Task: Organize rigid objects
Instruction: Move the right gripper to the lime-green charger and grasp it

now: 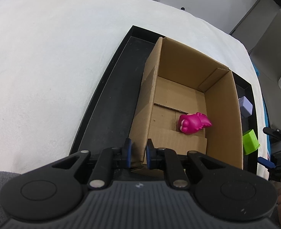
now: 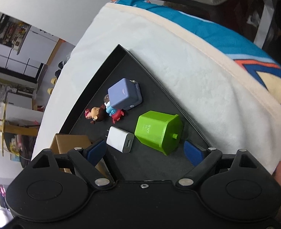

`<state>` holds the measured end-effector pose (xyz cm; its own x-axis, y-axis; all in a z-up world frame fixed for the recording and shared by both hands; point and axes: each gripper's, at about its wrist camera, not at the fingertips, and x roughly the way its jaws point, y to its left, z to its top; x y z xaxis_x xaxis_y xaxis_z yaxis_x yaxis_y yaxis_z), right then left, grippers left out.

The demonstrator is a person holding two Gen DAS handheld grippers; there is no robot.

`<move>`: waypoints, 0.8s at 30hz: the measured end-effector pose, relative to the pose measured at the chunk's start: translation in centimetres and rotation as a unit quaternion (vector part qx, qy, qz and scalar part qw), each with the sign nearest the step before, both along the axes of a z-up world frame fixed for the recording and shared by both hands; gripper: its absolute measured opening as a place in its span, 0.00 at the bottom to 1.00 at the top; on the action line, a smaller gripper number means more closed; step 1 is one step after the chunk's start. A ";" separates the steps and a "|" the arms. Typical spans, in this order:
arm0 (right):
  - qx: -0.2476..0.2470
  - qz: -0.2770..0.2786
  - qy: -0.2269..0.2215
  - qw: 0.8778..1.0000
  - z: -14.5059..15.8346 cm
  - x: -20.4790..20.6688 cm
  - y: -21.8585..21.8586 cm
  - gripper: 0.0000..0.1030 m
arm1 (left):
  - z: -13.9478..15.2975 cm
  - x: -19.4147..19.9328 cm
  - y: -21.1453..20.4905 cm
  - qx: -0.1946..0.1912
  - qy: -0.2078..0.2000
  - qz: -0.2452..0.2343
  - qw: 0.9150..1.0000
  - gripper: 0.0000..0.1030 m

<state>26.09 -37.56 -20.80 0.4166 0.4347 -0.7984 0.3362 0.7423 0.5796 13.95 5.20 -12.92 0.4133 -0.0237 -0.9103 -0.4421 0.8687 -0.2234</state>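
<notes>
A cardboard box stands in a black tray and holds a magenta toy. My left gripper is shut on the box's near left corner wall. My right gripper is open and empty, just above a green container lying on its side and a white charger. Beyond them in the tray lie a lavender cube, a small doll figure and a red crab toy. The cube and the green container also show in the left wrist view.
The tray rests on a white fleece blanket that covers the table. A blue patterned cloth lies at the table's edge. A chair stands beyond the table. The box corner shows left of my right gripper.
</notes>
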 end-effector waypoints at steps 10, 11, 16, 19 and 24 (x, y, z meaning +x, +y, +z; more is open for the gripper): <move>-0.016 0.008 0.010 1.000 -0.8 1.2 1.0 0.85 | -0.1 -0.1 0.1 -0.001 -0.003 -0.006 1.000 0.14; -0.020 0.009 0.011 1.000 -0.9 1.3 1.1 0.85 | 0.0 -0.1 0.1 -0.001 -0.003 -0.007 1.000 0.14; -0.036 0.011 0.020 0.999 -1.6 2.0 1.7 0.83 | 0.0 -0.1 0.1 -0.002 -0.004 -0.008 1.000 0.14; -0.055 0.014 0.018 0.998 -1.8 2.4 2.4 0.79 | 0.0 -0.1 -0.1 0.000 -0.003 -0.008 1.000 0.14; -0.097 0.024 0.015 0.995 -2.2 2.9 3.4 0.75 | 0.0 0.0 0.0 -0.001 -0.002 -0.008 1.000 0.14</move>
<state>28.96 -34.12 -23.00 0.3741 0.2904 -0.8808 0.3129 0.8545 0.4146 13.92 5.22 -12.94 0.4166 -0.0317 -0.9085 -0.4266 0.8757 -0.2262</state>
